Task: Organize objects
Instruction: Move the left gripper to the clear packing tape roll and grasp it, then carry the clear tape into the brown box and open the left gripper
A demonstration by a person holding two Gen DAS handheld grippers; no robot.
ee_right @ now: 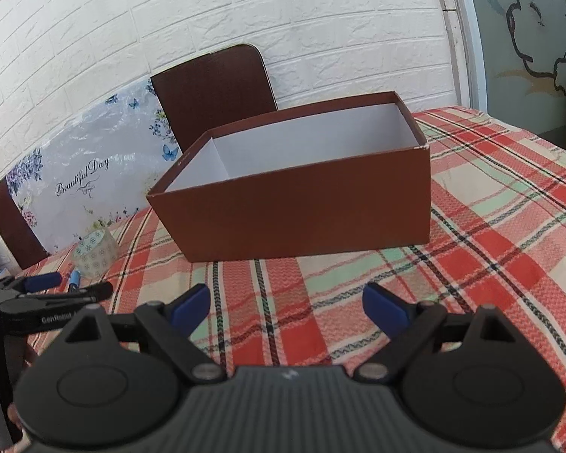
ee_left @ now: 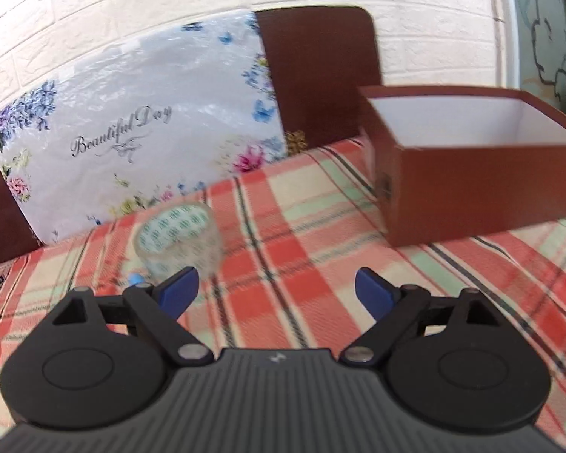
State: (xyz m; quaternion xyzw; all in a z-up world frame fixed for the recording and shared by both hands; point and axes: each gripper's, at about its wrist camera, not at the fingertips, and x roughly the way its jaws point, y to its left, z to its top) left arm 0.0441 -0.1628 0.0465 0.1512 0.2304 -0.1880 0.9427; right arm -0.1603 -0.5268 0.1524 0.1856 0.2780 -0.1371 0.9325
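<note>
A roll of clear tape (ee_left: 179,243) with a green-patterned core stands on the plaid tablecloth (ee_left: 302,264), just ahead and left of my left gripper (ee_left: 277,287), which is open and empty. A blue pen (ee_left: 136,277) lies beside the tape, mostly hidden behind my left finger. An open brown box (ee_left: 479,181) with a white inside sits to the right. In the right wrist view the box (ee_right: 302,211) stands straight ahead of my open, empty right gripper (ee_right: 286,304). The tape (ee_right: 94,251), the pen (ee_right: 73,277) and the left gripper (ee_right: 49,287) show at far left.
Two brown chair backs (ee_right: 215,90) stand behind the table against a white brick wall. A floral plastic sheet (ee_left: 124,128) reading "Beautiful Day" leans between them. The table's far right edge (ee_right: 528,128) runs near a door with a cartoon drawing.
</note>
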